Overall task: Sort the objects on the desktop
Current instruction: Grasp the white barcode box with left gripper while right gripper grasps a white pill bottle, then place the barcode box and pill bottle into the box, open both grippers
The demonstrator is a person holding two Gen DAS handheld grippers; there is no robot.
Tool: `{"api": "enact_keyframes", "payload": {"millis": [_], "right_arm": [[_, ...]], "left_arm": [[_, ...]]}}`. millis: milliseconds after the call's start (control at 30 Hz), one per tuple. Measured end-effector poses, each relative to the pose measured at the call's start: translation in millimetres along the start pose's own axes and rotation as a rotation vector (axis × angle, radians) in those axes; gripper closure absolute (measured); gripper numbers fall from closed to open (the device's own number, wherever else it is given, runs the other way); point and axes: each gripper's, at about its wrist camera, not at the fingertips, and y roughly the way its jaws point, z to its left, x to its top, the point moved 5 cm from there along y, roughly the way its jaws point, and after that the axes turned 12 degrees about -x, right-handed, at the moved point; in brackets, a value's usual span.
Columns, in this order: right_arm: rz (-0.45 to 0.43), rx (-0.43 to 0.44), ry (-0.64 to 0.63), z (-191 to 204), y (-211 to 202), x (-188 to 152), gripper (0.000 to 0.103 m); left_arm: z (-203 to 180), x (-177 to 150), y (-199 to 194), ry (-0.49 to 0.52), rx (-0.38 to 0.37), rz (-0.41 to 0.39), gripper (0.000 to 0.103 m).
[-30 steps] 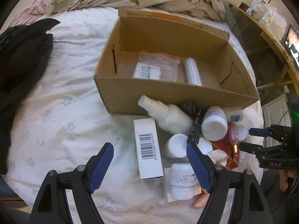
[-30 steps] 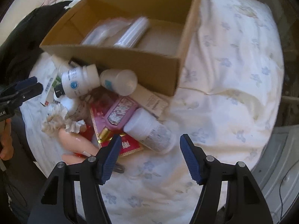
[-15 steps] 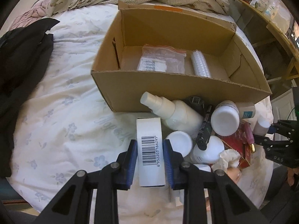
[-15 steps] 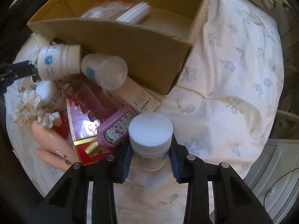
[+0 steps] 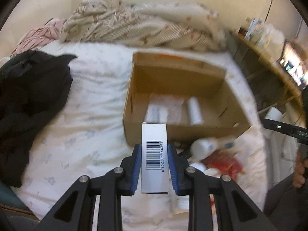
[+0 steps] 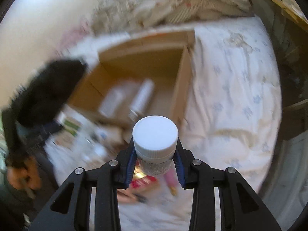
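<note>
My left gripper (image 5: 154, 150) is shut on a white carton (image 5: 154, 154) with a barcode, held up off the bed in front of the open cardboard box (image 5: 134, 88). My right gripper (image 6: 155, 154) is shut on a white-capped pill bottle (image 6: 155, 140), lifted with its cap toward the camera, near the cardboard box (image 6: 182, 88). Inside the box lie a clear bag (image 5: 165, 109) and a white ribbed tube (image 5: 195, 111). Below, blurred, remain several bottles (image 5: 204, 146) and red packets (image 5: 223, 163) on the bedsheet.
A black garment (image 5: 32, 100) lies at the left on the white flowered bedsheet (image 5: 86, 115). A rumpled striped quilt (image 5: 138, 25) is heaped behind the box. A wooden desk (image 5: 277, 67) stands at the right. A hand (image 6: 21, 175) holds the other gripper's handle.
Both grippers closed, the left on the white carton and the right on the pill bottle, then lifted them off the bed. Both views now tilt up toward the box and wall.
</note>
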Motion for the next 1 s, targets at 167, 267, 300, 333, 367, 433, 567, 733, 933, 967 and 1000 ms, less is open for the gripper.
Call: {"api": "enact_keyframes", "payload": {"millis": [167, 267, 300, 333, 367, 433, 567, 733, 933, 967, 1000], "right_arm": [[-0.066, 0.095, 0.078, 18, -12, 29, 0.064], [-0.049, 0.143, 0.101, 21, -3, 36, 0.064], [-0.043, 0.139, 0.095, 26, -1, 40, 0.064], [-0.038, 0.122, 0.073, 33, 5, 46, 0.064], [-0.035, 0.12, 0.061, 36, 7, 49, 0.064], [-0.021, 0.116, 0.034, 45, 23, 59, 0.064], [0.027, 0.082, -0.027, 56, 58, 64, 0.064], [0.108, 0.058, -0.063, 63, 95, 65, 0.064], [0.234, 0.066, -0.113, 84, 130, 56, 0.064], [0.267, 0.063, -0.108, 85, 137, 53, 0.064], [0.286, 0.066, -0.107, 87, 141, 52, 0.064]], "left_arm": [[-14, 29, -22, 0.016, -0.091, -0.086, 0.076], [-18, 49, -15, 0.005, -0.088, -0.074, 0.076], [-19, 54, -12, 0.0, -0.095, -0.068, 0.076], [-20, 63, -7, -0.006, -0.098, -0.063, 0.076], [-20, 67, -3, -0.005, -0.088, -0.058, 0.076], [-19, 79, 9, 0.01, -0.029, -0.042, 0.076], [-17, 93, 36, 0.07, 0.113, -0.008, 0.076], [-22, 98, 80, 0.225, 0.314, 0.046, 0.076], [-17, 97, 136, 0.358, 0.495, 0.122, 0.076], [-14, 98, 147, 0.376, 0.53, 0.143, 0.076], [-12, 98, 152, 0.38, 0.539, 0.152, 0.076]]}}
